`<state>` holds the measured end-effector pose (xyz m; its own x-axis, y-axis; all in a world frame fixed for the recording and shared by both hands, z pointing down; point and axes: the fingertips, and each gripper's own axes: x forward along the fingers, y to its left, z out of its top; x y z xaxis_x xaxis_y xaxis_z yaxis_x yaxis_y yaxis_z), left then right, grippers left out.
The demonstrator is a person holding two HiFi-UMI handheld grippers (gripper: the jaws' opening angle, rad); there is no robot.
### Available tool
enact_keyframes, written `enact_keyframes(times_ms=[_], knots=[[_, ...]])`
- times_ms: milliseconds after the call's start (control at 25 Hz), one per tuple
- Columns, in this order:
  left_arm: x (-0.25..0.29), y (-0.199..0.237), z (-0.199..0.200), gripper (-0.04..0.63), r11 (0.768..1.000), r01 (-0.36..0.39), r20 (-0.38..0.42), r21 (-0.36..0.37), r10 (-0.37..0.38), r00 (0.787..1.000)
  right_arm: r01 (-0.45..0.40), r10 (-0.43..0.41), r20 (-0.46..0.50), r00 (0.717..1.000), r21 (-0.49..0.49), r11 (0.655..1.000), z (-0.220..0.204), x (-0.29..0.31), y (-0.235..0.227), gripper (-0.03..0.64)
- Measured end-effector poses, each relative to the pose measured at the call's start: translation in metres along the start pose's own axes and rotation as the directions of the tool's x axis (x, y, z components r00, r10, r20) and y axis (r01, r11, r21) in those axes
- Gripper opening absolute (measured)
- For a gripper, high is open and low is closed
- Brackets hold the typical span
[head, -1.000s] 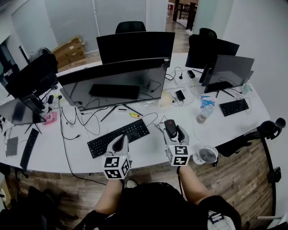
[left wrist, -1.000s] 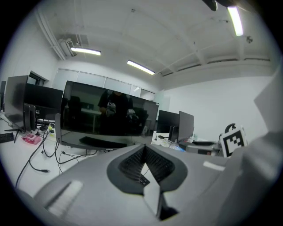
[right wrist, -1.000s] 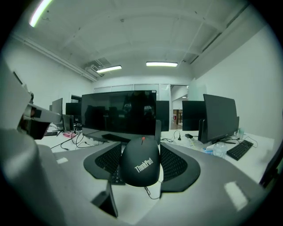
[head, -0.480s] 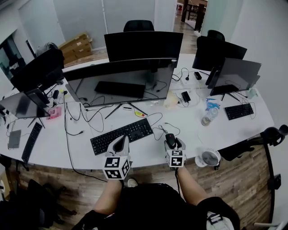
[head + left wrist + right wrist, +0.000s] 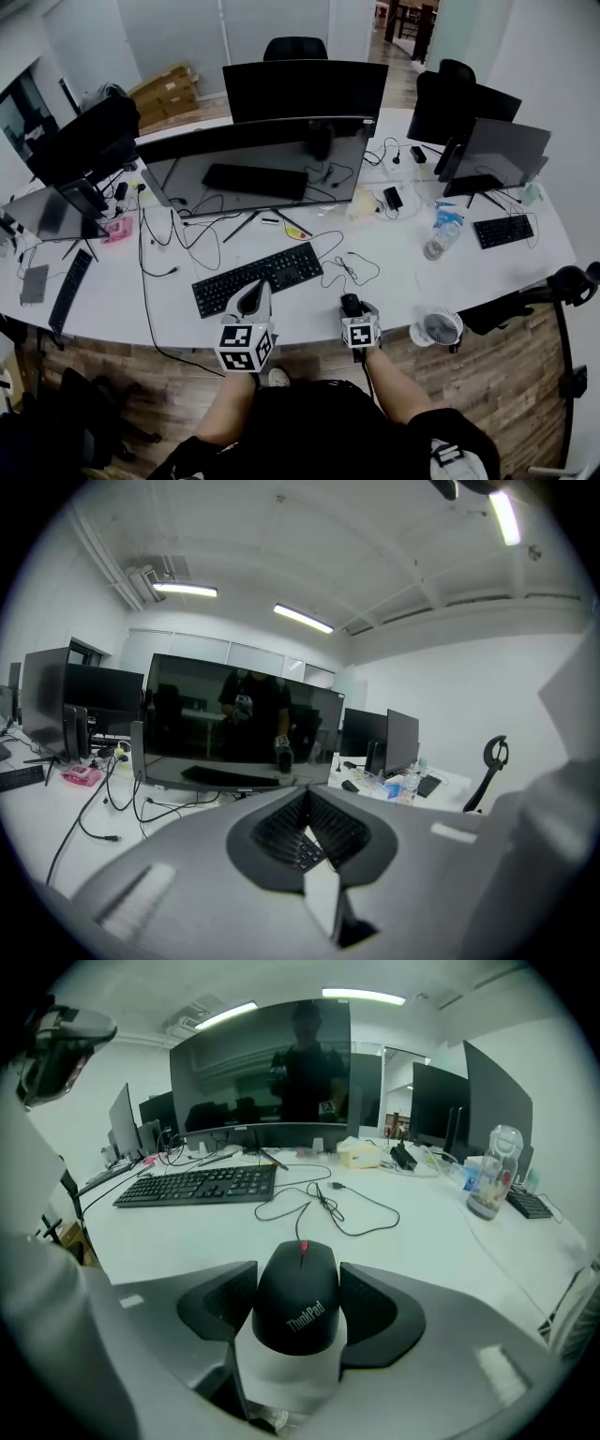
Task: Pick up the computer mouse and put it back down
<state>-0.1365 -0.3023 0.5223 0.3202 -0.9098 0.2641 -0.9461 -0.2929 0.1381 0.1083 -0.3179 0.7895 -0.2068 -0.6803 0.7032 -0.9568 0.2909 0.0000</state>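
Observation:
A black ThinkPad computer mouse (image 5: 298, 1297) with a red scroll wheel sits between the two dark pads of my right gripper (image 5: 300, 1277), which is shut on it. In the head view the mouse (image 5: 351, 304) and right gripper (image 5: 352, 308) are low over the white desk (image 5: 394, 272), close to its front edge; I cannot tell whether the mouse touches the desk. The mouse's thin black cable (image 5: 323, 1206) lies looped ahead of it. My left gripper (image 5: 255, 298) hovers by the black keyboard (image 5: 258, 278), jaws shut on nothing (image 5: 309, 841).
A wide curved monitor (image 5: 258, 169) stands behind the keyboard. A water bottle (image 5: 436, 242) and a second keyboard (image 5: 495, 231) lie to the right, a small white fan (image 5: 434, 328) at the desk's front right edge. Loose cables (image 5: 169, 246) trail on the left.
My right gripper, still holding the mouse, has come down and back toward the desk's front edge. The left gripper has stayed where it was.

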Motion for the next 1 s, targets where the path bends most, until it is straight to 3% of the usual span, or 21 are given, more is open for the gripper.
enact_keyframes(times_ms=[240, 360, 480, 560, 680, 760, 800, 880, 1000], knots=[[-0.001, -0.003, 0.001, 0.051, 1.000, 0.006, 0.000, 0.007, -0.006, 1.000, -0.030, 0.031, -0.015, 0.999, 0.015, 0.999, -0.007, 0.008, 0.001, 0.264], [-0.002, -0.004, 0.001, 0.051, 1.000, 0.008, -0.001, 0.008, -0.008, 1.000, -0.037, 0.036, 0.061, 0.998, 0.021, 0.999, 0.017, -0.005, 0.000, 0.268], [-0.003, -0.005, 0.003, 0.051, 1.000, 0.006, 0.019, 0.004, -0.006, 1.000, -0.031, 0.028, 0.212, 0.977, 0.012, 0.999, 0.065, -0.038, -0.001, 0.266], [-0.004, -0.006, 0.006, 0.051, 1.000, 0.005, 0.040, 0.003, -0.006, 0.999, -0.020, 0.010, 0.372, 0.928, 0.022, 1.000, 0.113, -0.076, -0.003, 0.234], [-0.005, -0.007, 0.011, 0.051, 1.000, 0.007, 0.064, 0.005, -0.007, 0.998, 0.035, -0.049, 0.608, 0.793, 0.034, 0.999, 0.188, -0.147, -0.007, -0.001], [-0.004, -0.009, 0.014, 0.051, 1.000, 0.010, 0.077, 0.006, -0.010, 0.997, 0.064, -0.067, 0.701, 0.710, 0.030, 0.998, 0.222, -0.187, -0.009, -0.003], [-0.004, -0.010, 0.016, 0.051, 1.000, 0.011, 0.085, 0.006, -0.012, 0.996, 0.070, -0.069, 0.728, 0.682, 0.029, 0.997, 0.234, -0.202, -0.009, -0.003], [-0.005, -0.011, 0.020, 0.051, 1.000, 0.013, 0.096, 0.009, -0.014, 0.995, 0.061, -0.062, 0.757, 0.651, 0.030, 0.998, 0.245, -0.222, -0.007, -0.003], [-0.006, -0.011, 0.023, 0.051, 1.000, 0.014, 0.104, 0.012, -0.015, 0.994, 0.033, -0.044, 0.761, 0.648, 0.029, 0.999, 0.244, -0.229, -0.001, -0.003]])
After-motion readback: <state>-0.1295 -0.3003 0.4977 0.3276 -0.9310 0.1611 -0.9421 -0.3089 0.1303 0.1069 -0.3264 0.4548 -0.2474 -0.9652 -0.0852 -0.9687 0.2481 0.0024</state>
